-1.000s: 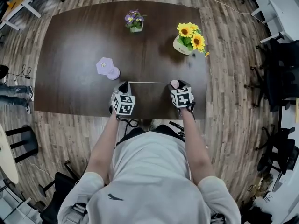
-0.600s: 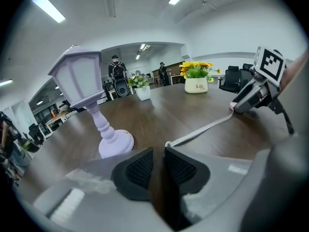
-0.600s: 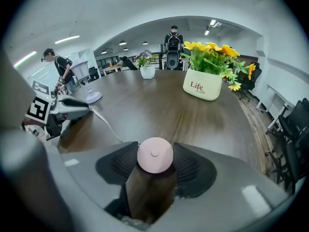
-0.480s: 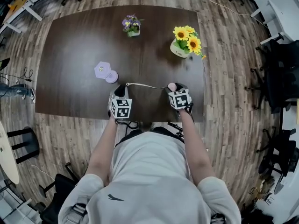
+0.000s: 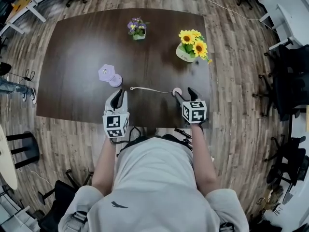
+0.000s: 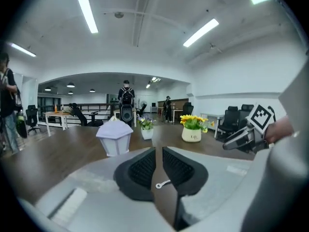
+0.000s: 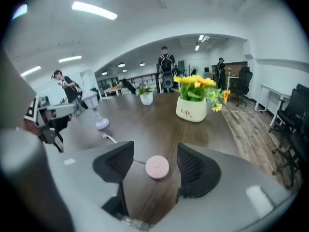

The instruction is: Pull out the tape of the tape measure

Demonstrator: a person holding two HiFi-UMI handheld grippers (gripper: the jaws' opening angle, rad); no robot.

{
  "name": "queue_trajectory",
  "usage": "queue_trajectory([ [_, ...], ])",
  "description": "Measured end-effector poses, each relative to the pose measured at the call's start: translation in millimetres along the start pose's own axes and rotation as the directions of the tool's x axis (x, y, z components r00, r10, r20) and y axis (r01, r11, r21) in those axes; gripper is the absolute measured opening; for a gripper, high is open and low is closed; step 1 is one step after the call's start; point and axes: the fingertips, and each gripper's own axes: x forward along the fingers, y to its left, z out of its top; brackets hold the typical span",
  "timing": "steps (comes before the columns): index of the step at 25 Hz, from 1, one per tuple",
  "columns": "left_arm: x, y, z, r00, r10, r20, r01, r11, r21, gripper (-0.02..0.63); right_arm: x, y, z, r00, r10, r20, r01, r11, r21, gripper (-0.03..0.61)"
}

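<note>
**Tape lies drawn out on the bench, both tongs off it**

Head view: we see the pink tape measure [image 5: 177, 91] near the front edge of the bench [image 5: 77, 47]. Its tape [image 5: 152, 90] runs leftward in a slack, slightly curved line. The left tongs [image 5: 118, 95] sit just short of the tape's free end, and the right tongs [image 5: 186, 94] are just beside the case. Neither touches anything.

Left gripper view: the left tongs [image 6: 159, 153] have just been closing and now stand a narrow slit apart with nothing between them. The end tab [image 6: 162, 183] lies on the bench beyond. We judge the tab the right place to grip. It is small and flat, so the pads need to close squarely on it.

Right gripper view: the right tongs [image 7: 155, 149] have just been opening and stand wide. The round case [image 7: 157, 166] sits on the bench between the pads, untouched.

The case looks light and smooth, so we expect it to skid on the polished wood unless it is clamped across its sides. The tape looks thin and limp, not stiff. It may spring back if let go, so we would pull it steadily and in line.
</note>
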Motion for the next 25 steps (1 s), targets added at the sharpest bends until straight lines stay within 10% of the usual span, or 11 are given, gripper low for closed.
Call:
queue_trajectory([
  [7,-28,-5,59,0.988,-0.032,0.153,0.039,0.998,-0.045,0.006,-88,33,73,0.946,0.086,0.312,-0.085,0.996,-0.017,0.002],
  [25,-50,-6,84,0.972,-0.09,0.216,0.111,0.99,-0.087,0.006,-115,55,85,0.903,0.102,0.417,-0.086,0.995,-0.057,-0.002],
])
